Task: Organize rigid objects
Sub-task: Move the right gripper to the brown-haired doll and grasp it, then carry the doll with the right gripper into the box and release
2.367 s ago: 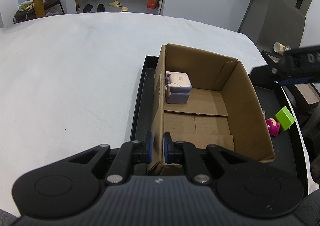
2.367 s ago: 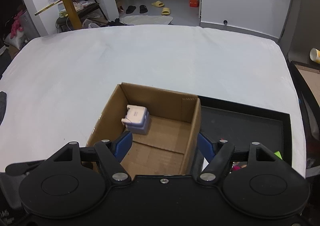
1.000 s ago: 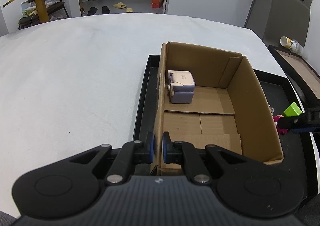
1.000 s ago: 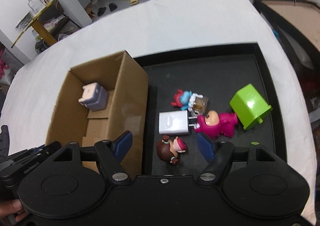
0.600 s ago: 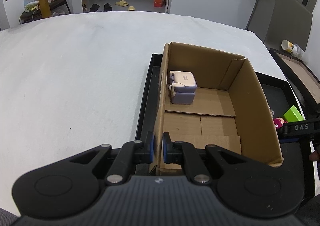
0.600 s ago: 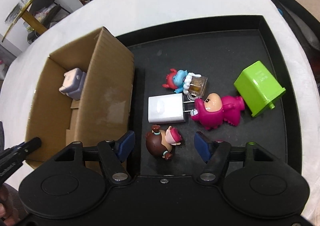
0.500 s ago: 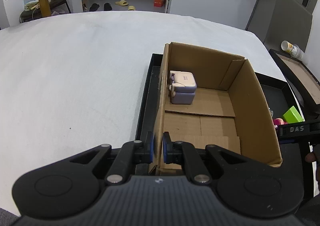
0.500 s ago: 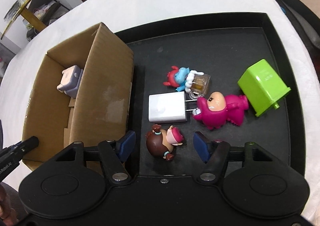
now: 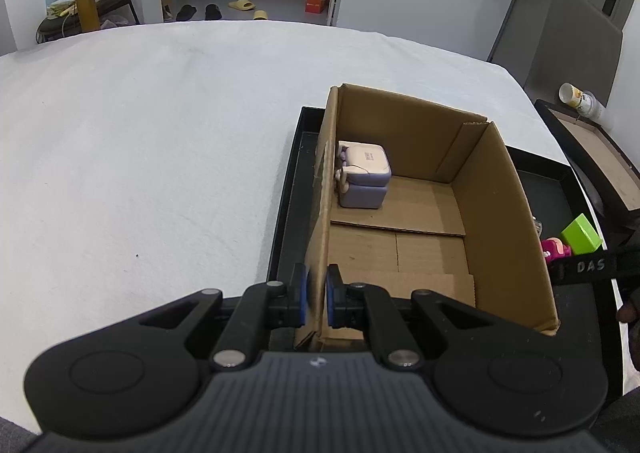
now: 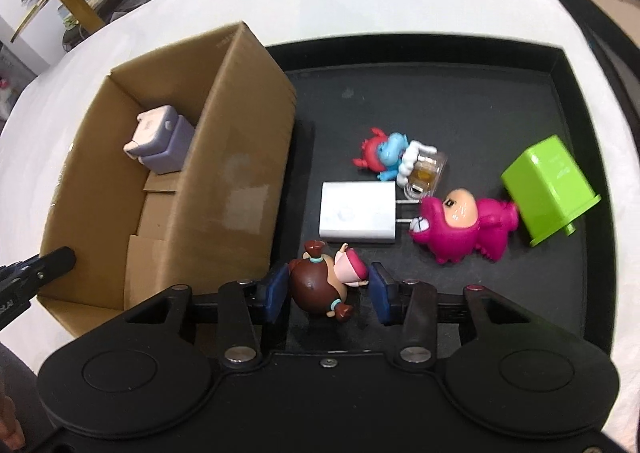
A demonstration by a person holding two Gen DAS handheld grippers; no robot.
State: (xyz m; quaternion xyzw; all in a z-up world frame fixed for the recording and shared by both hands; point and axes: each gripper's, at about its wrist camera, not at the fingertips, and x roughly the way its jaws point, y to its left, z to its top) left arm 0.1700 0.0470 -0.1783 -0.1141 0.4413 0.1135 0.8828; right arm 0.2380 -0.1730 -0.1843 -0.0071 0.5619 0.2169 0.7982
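Five loose items on the black tray (image 10: 580,181), right half of the right-wrist frame: brown-haired doll (image 10: 324,285) at lower centre, white charger (image 10: 358,213) just above it, pink figure (image 10: 460,229) to the right at the charger's prongs, blue-and-red figure with a mug (image 10: 400,157) above, green block (image 10: 548,189) at far right touching the pink figure. Right hand-held gripper (image 10: 329,295) wide open, blue pads flanking the doll, left pad close to its hair, right pad with a small gap. Cardboard box (image 10: 240,157) on the tray's left part, lilac toy (image 10: 160,139) inside at its far corner. Left hand-held gripper (image 9: 316,297) at bottom centre of the left-wrist frame, pinched tight on the cardboard box (image 9: 516,237) wall. White-covered desk (image 9: 140,153) all around.
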